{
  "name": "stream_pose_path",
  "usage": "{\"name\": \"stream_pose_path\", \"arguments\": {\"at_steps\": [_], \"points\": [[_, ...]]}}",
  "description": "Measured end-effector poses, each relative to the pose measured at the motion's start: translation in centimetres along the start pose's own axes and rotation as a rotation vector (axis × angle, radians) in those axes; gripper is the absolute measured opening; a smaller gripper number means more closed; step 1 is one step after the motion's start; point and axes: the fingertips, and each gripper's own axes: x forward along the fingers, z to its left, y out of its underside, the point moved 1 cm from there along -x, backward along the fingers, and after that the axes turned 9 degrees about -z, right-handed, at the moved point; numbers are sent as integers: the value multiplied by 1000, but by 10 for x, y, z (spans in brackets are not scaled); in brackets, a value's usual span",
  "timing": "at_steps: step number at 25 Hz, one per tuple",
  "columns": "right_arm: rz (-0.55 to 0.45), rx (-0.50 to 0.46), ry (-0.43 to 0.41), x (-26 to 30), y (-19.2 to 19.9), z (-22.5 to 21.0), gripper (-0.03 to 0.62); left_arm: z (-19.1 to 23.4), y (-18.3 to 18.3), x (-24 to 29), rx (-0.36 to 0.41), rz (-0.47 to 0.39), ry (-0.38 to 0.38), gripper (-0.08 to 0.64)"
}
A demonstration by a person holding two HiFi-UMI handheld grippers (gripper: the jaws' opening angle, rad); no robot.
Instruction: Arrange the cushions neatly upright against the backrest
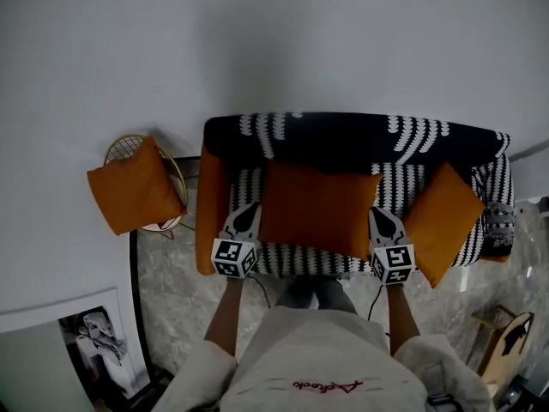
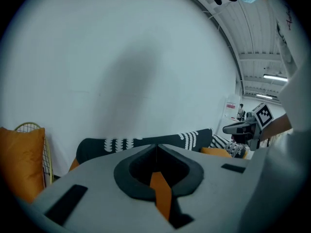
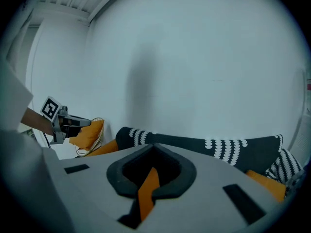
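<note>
A black sofa (image 1: 343, 136) is patterned with rows of white scallops, and orange is seen along its left end. Plain orange is shown by the middle cushion (image 1: 319, 206) on the sofa, the right cushion (image 1: 443, 221) at the sofa's right end, and the left cushion (image 1: 135, 184) on the gold wire chair (image 1: 120, 144) left of the sofa. Grey veined marble is seen on the floor (image 1: 167, 273) before the sofa.
</note>
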Motion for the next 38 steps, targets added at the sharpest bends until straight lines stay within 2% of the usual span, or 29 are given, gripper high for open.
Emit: {"name": "stream_pose_path", "arguments": {"at_steps": [5,14,21,26,31,36,37,38], "points": [[84,46,6,10,42,-13,28,4,37,19,-9,83,1,31],[230,131,21,14,129,-17,28,15,112,37,-86,191,-28,31],[322,169,41,9,197,-25,28,29,169,49,-119,248,-47,31],[397,196,43,2,238,-24,28,40,211,47,-163,300,-91,31],[419,214,47,1,265,-21,28,47,244,49,-180,326,-116,31],[393,265,53,4,269,-23,29,47,258,56,-208,340,-110,31],[385,284,49,6,270,-23,100,47,263,58,-223,349,-105,34],[378,303,48,8,272,-23,231,47,268,61,-240,362,-103,105]]}}
